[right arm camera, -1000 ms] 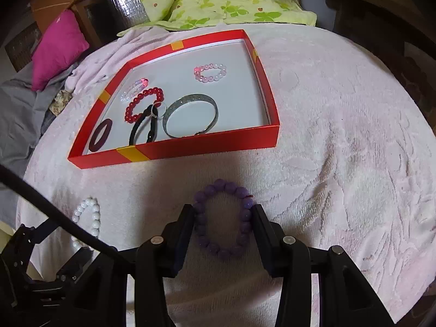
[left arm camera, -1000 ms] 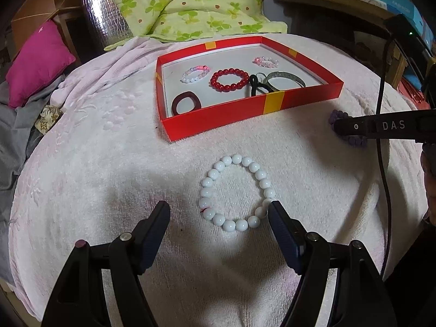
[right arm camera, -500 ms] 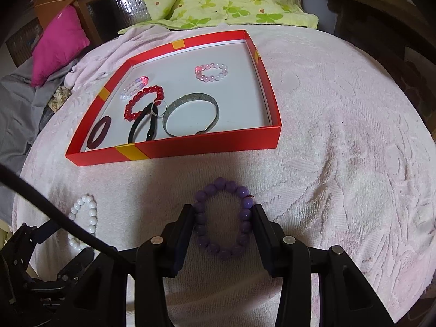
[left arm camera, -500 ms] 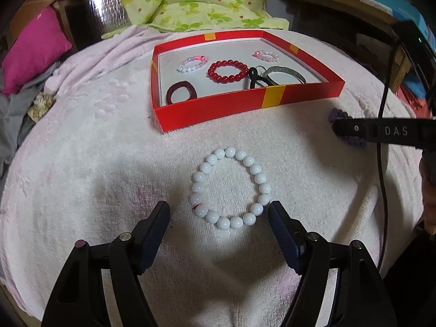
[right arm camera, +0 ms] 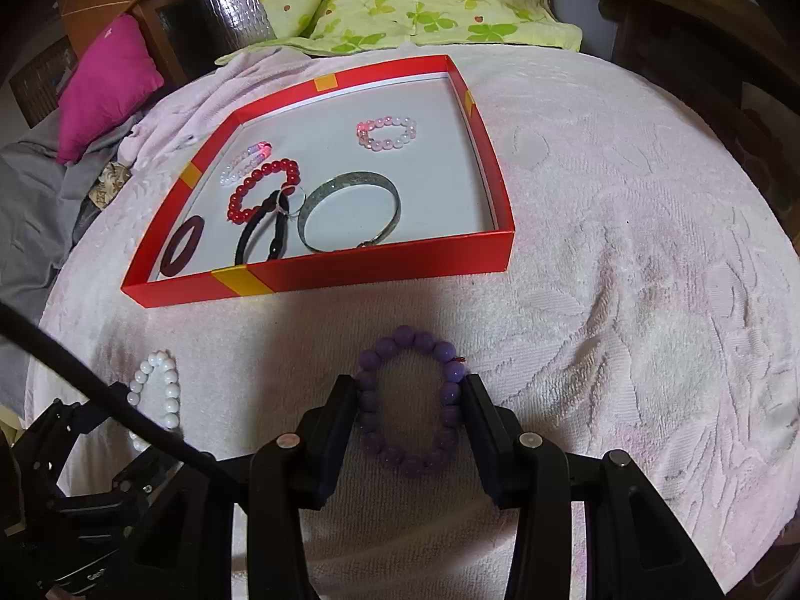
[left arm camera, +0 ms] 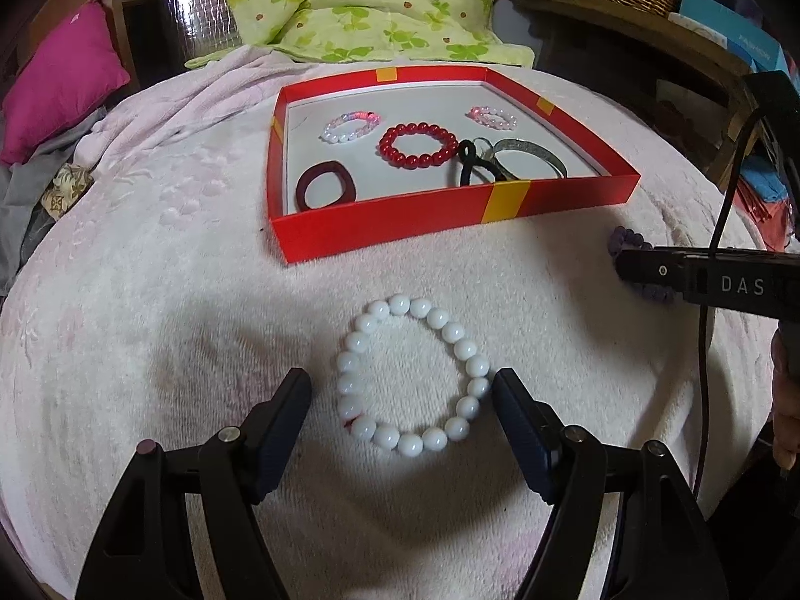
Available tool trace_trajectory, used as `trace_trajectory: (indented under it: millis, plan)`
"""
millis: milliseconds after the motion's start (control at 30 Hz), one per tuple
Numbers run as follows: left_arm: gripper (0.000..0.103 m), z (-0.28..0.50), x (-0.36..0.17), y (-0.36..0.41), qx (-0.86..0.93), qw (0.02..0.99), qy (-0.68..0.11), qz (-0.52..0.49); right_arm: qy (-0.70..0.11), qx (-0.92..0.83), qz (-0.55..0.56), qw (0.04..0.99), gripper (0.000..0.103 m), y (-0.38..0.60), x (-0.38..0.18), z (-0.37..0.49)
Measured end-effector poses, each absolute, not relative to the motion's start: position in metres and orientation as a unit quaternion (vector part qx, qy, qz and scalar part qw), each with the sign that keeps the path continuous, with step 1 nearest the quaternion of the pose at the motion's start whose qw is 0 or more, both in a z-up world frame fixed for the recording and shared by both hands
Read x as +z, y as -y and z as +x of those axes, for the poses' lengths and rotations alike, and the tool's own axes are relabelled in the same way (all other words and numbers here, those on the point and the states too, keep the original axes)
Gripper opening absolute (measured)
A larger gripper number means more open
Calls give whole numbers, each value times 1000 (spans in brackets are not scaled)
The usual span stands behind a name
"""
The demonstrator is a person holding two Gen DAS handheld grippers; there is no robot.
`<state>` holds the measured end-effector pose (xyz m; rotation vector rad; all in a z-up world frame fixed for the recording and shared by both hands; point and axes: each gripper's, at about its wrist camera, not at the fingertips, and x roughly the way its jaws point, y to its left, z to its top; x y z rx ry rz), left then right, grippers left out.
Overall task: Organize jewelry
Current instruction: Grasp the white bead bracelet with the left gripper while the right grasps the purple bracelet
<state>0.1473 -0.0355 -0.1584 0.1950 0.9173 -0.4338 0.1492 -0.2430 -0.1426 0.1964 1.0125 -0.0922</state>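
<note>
**Two bracelets between claws, in front of the tray**

The white bead bracelet (left arm camera: 412, 379) lies on the pink towel (left arm camera: 150, 310) between the spread fingers of the left claw (left arm camera: 401, 390). The purple bead bracelet (right arm camera: 410, 402) sits pinched by the right claw (right arm camera: 411, 392). Beyond both stands the red tray (right arm camera: 380, 265), which holds other bracelets.

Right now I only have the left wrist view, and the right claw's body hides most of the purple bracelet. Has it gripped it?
Observer: Yes. The right claw is closed on the purple bead bracelet. Its fingers press both sides, squeezing it into an oval that lies on the blanket.
Operator: Where is there room in the box?
Observer: In the red box, bare floor shows between the silver bangle and the pink bead bracelet.
</note>
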Motion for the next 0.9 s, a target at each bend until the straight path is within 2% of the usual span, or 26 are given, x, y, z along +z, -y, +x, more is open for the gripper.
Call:
trace_trajectory:
  millis: [100, 167, 233, 333, 433, 533, 900]
  plan:
    - [76, 148, -158, 36, -209, 871, -435, 90, -484, -44, 93, 869, 47, 243, -143, 149]
    - [72, 147, -158, 38, -214, 872, -431, 92, -484, -45, 93, 869, 47, 243, -142, 149]
    - [58, 144, -157, 41, -223, 872, -426, 97, -484, -45, 92, 869, 47, 243, -142, 149]
    - [43, 140, -155, 45, -235, 870, -420, 106, -484, -47, 91, 869, 48, 242, -143, 149]
    - [30, 137, -154, 49, -244, 870, -414, 115, -484, -48, 88, 869, 48, 241, -143, 150]
    - [21, 134, -153, 51, -250, 869, -411, 120, -484, -50, 86, 869, 48, 241, -144, 151]
    - [20, 136, -153, 50, -252, 868, -412, 113, -482, -55, 82, 870, 48, 240, -144, 152]
